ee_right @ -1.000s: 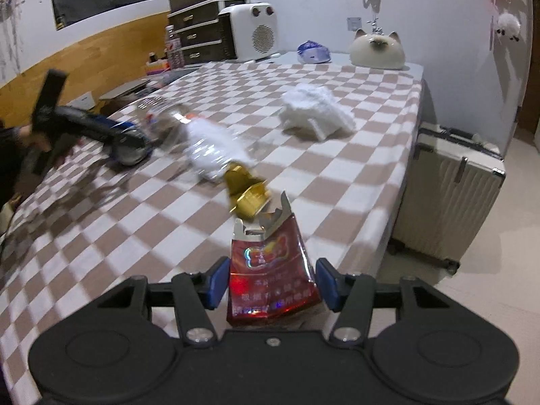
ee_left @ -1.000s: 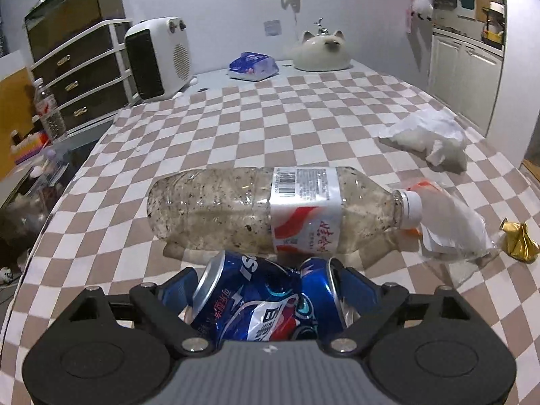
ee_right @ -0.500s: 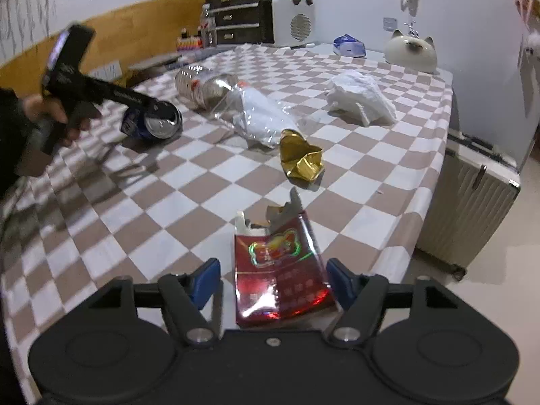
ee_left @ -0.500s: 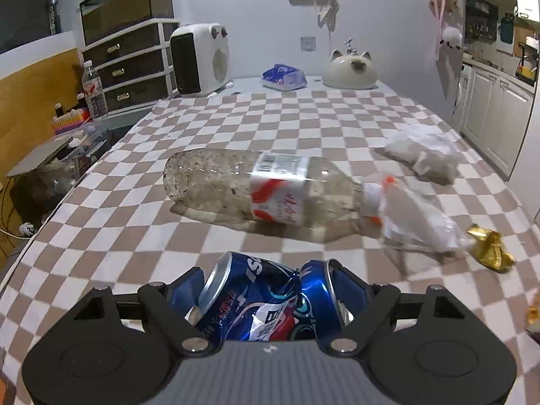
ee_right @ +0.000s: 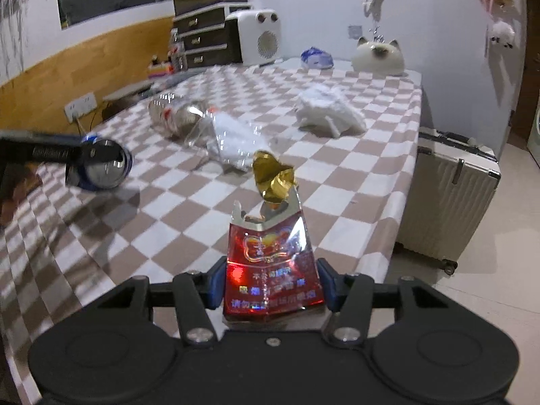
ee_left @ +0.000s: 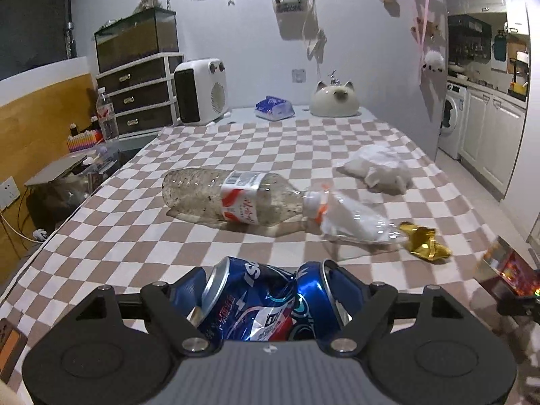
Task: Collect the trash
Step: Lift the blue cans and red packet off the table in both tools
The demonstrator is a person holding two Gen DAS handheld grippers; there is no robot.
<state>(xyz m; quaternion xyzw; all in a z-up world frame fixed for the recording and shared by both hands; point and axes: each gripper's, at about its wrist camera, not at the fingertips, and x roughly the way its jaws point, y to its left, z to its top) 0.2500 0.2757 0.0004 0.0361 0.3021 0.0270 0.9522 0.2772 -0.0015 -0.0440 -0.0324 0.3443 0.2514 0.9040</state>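
My left gripper (ee_left: 270, 287) holds a crushed blue can (ee_left: 266, 303) above the checkered table (ee_left: 135, 236); its jaws are closing, with the pads pressing on the can's ends. The right wrist view shows that can (ee_right: 104, 165) in the air at the left. My right gripper (ee_right: 271, 273) is closing on a torn red cigarette pack (ee_right: 270, 253), and both pads touch its sides. On the cloth lie a dirty clear bottle (ee_left: 229, 199), a clear plastic wrapper (ee_left: 354, 222), a gold foil scrap (ee_left: 425, 243) and crumpled white paper (ee_left: 378, 168).
A white heater (ee_left: 200, 96), a blue tissue pack (ee_left: 273, 108) and a cat-shaped pot (ee_left: 334, 99) stand at the table's far end. Beside the heater are dark drawers (ee_left: 138, 98). A pale suitcase (ee_right: 449, 195) stands on the floor by the table's right edge.
The left gripper has drawn back from the bottle with the can and risen a little. The right jaws widened around the red pack, then closed onto it again.
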